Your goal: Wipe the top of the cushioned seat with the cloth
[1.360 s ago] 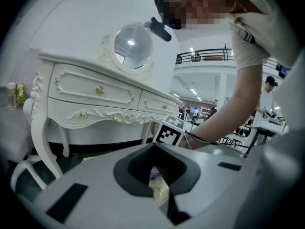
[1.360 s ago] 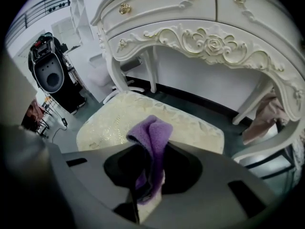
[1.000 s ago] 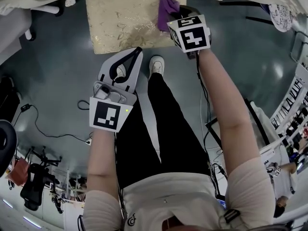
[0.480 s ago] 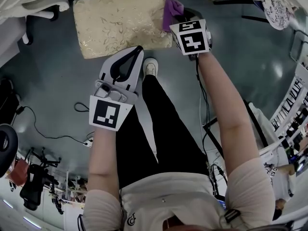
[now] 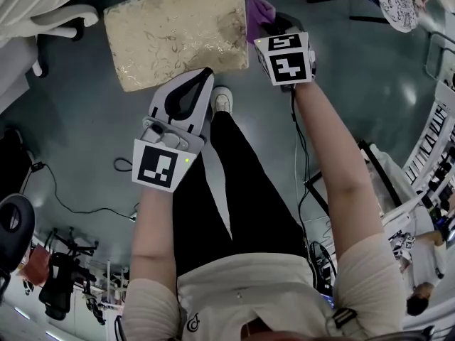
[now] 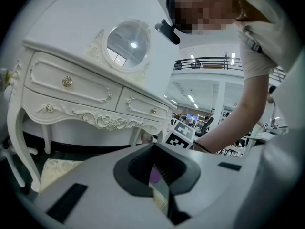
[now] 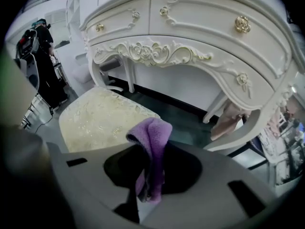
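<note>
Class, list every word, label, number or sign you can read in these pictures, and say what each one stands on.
No readable words or numbers in any view.
Left marker cube: black-and-white square pattern, no letters.
Right marker cube: the same kind of pattern, no letters.
Shirt logo: too small to read.

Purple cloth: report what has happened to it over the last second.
The right tongs, shut on the cloth, have carried it rightward across the cushioned seat and past its right edge, so it is now just off the seat. The left tongs stay shut and empty at the seat's near edge.
</note>
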`<state>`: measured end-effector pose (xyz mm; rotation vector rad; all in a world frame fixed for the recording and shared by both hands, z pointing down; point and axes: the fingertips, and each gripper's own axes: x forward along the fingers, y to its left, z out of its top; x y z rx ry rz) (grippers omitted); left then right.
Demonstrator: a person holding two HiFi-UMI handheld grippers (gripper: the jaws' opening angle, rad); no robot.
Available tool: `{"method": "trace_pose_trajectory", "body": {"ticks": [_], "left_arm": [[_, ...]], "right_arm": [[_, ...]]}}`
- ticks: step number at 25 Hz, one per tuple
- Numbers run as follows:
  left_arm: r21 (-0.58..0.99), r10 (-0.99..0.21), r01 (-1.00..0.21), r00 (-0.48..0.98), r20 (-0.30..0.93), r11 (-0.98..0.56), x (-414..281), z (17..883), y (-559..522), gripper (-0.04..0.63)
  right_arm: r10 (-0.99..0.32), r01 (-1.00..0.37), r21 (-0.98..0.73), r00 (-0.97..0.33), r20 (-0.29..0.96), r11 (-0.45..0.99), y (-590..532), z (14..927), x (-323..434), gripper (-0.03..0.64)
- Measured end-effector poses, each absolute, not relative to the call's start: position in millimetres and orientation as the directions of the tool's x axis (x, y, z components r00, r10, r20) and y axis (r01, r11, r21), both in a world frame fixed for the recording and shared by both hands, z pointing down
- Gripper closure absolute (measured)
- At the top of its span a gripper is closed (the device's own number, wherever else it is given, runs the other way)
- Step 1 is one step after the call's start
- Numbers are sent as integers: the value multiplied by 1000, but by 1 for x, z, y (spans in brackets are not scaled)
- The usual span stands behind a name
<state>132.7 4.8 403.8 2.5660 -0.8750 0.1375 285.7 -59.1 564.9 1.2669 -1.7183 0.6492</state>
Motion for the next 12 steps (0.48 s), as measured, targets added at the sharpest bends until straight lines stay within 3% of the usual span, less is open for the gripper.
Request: {"method": "trace_pose_trajectory", "body": {"ticks": [12], "left_arm": [[292,-522,-567,824,223,-770,33,374,12,583]], "right_arm": [[-483,-943,-55,-217,848,328,-23,518,148,531]]}}
